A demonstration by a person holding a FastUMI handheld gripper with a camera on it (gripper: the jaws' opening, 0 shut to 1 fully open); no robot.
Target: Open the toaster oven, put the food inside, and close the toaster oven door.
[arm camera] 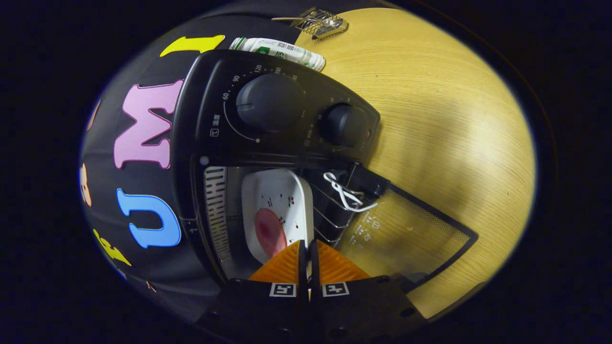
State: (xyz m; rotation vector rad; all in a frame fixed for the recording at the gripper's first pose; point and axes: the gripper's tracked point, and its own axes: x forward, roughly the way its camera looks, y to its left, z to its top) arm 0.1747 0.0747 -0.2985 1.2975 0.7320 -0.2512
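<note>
The view is rolled on its side, so the toaster oven (pixel 267 157) appears turned, its control panel lying beyond the gripper (pixel 308 253) and its open cavity just ahead of the fingers. The two fingers stand almost together with only a thin slit between them, and the near edge of a white plate (pixel 275 196) runs right down to that slit. Whether both fingers actually pinch the plate's rim I cannot tell from here; the rim disappears behind the tips.

The plate sits inside the oven's cavity, resting on the wire rack (pixel 330 215), whose bars show just to the right of the plate. On the plate lies a round pinkish-red slice of food (pixel 268 231), close to the fingertips, with small dark specks scattered over the white surface beyond it. To the left of the plate, the oven's inner side wall shows a strip of slotted vents (pixel 216 210).

The glass door (pixel 406 234) is swung fully open and lies out to the right of the fingers over the wooden table (pixel 454 119). A white cord loop (pixel 342 191) is tied at the door's handle, beyond the fingers and slightly right.

On the panel further ahead sit a large knob (pixel 268 102) and a smaller knob (pixel 345 125). Past the oven, a white bottle (pixel 277 50) lies on its side, with a small metal wire object (pixel 321 22) beyond it on the table.
</note>
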